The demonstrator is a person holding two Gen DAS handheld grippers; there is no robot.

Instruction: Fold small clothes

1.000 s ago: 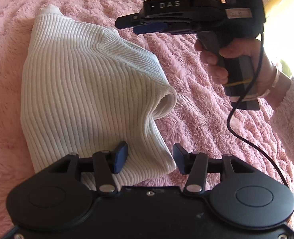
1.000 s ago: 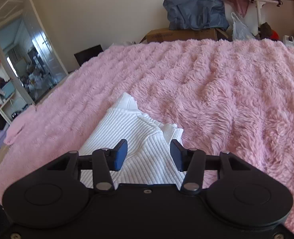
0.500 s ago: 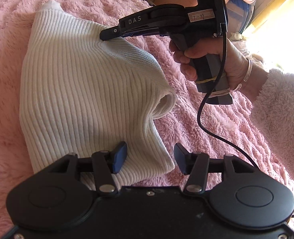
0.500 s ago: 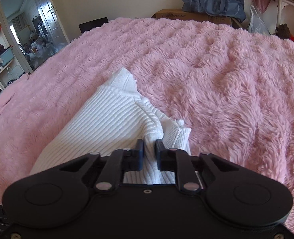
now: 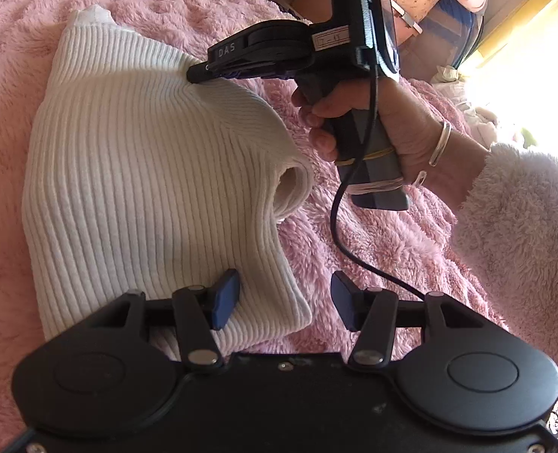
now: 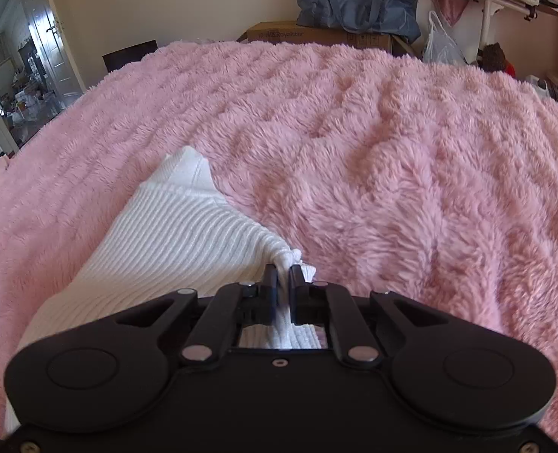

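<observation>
A white ribbed sweater [image 5: 147, 173] lies on a pink fluffy blanket [image 6: 392, 143]. The right gripper [image 6: 283, 283] pinches its edge; the left gripper [image 5: 284, 298] hovers, jaws apart.

The right gripper [image 6: 282, 283] is pinched tight on a fold of the white sweater [image 5: 147, 173]; the left gripper [image 5: 284, 298] hovers spread-fingered over its near corner.
</observation>
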